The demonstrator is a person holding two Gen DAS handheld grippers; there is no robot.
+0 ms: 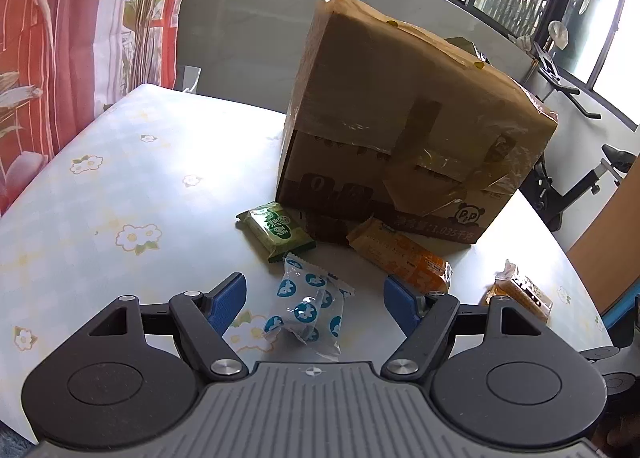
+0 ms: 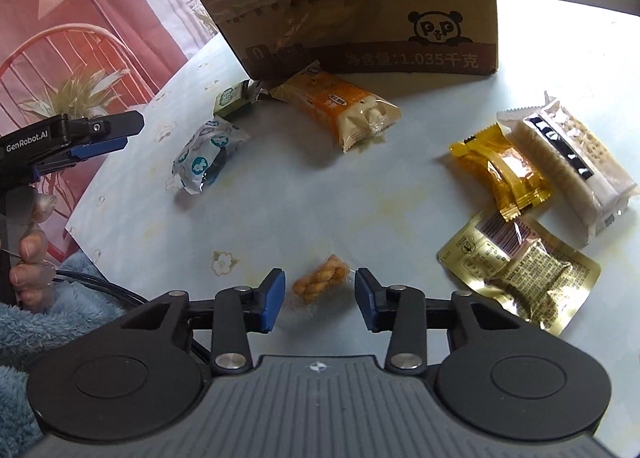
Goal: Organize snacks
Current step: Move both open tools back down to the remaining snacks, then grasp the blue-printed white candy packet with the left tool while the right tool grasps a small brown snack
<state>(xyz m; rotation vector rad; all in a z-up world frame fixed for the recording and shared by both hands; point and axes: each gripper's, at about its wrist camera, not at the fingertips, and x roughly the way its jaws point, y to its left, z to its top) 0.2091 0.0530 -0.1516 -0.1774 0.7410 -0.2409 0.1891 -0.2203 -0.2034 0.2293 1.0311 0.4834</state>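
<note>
My left gripper is open, its blue pads on either side of a clear packet with blue dots, not touching it. That packet also shows in the right wrist view. My right gripper is open around a small twisted fried snack in clear wrap. A green packet and an orange-and-cream packet lie in front of a taped cardboard box. A yellow packet, a long white bar and a gold packet lie at the right.
The table has a pale floral cloth and a rounded edge. A red patterned curtain hangs at the left. An exercise bike stands beyond the table at the right. The left gripper shows from the side in the right wrist view.
</note>
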